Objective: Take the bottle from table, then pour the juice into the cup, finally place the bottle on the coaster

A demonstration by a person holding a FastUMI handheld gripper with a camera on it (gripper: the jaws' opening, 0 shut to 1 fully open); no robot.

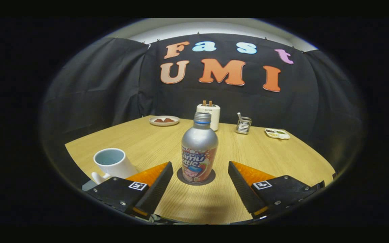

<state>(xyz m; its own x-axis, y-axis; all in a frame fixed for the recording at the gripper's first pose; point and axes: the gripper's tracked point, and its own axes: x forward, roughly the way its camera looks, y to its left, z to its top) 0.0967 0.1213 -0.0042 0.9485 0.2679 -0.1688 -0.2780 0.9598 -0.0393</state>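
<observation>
Silver and capped, the aluminium juice bottle stood upright on the dark round coaster just ahead of the tongs, whose two fingers were spread wide — one to either side of the coaster, neither touching the bottle. A white mug sat on the wooden surface beside the left finger, while beyond the bottle — near the black cloth wall — stood a white toaster, a plate of food, a small wire rack and a little tray.
</observation>
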